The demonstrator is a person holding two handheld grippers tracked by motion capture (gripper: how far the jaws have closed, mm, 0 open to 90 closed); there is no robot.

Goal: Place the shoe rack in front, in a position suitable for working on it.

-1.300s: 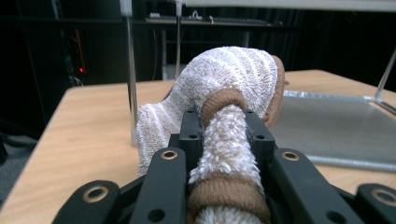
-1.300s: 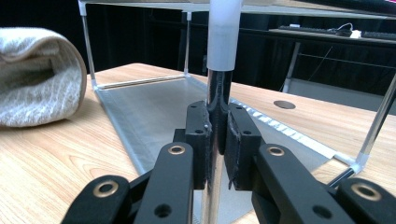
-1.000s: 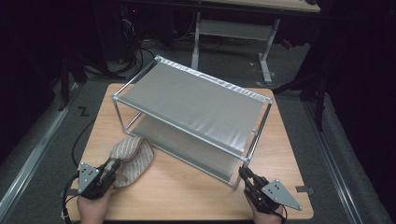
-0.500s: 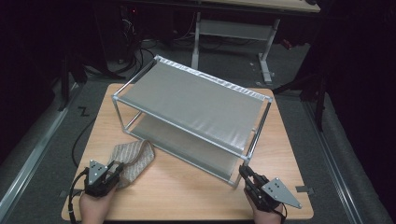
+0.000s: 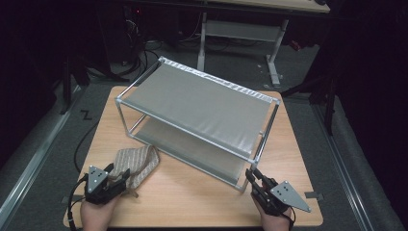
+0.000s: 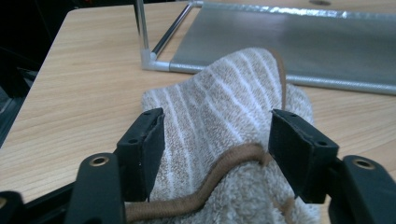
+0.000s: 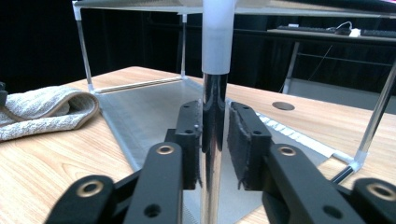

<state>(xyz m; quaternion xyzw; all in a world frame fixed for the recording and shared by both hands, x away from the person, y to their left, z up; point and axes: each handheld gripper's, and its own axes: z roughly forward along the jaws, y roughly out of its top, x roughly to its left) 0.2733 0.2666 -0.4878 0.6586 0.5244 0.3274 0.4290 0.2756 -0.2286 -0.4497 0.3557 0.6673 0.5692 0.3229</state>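
Scene: You work at a wooden tabletop [image 5: 192, 202] carrying a two-tier metal rack [image 5: 202, 103] and one folded striped towel [image 5: 137, 163].
Left gripper: Your left gripper [image 6: 217, 140] has just been opening; its jaws now stand wide on either side of the towel [image 6: 224, 107], pads clear of the cloth.
Right gripper: Your right gripper [image 7: 215, 140] sits around the rack's near corner post [image 7: 212, 116], its jaws having just eased open a little; one pad is against the chrome, the other shows a slim gap.
Towel's place: It lies flat on the tabletop just in front of the rack's lower shelf [image 5: 192, 147], near the left front corner, not yet on either tier.
Doing it well: Close again low across the towel's folded edge so both layers and the brown cord [image 6: 219, 168] come up together; a loose cord could catch on the frame.
Steadying: Keep the post pinched firmly while the towel goes in, judging by how lightly the rack stands.
Count: One rack, two fabric shelves, one towel, two grippers.
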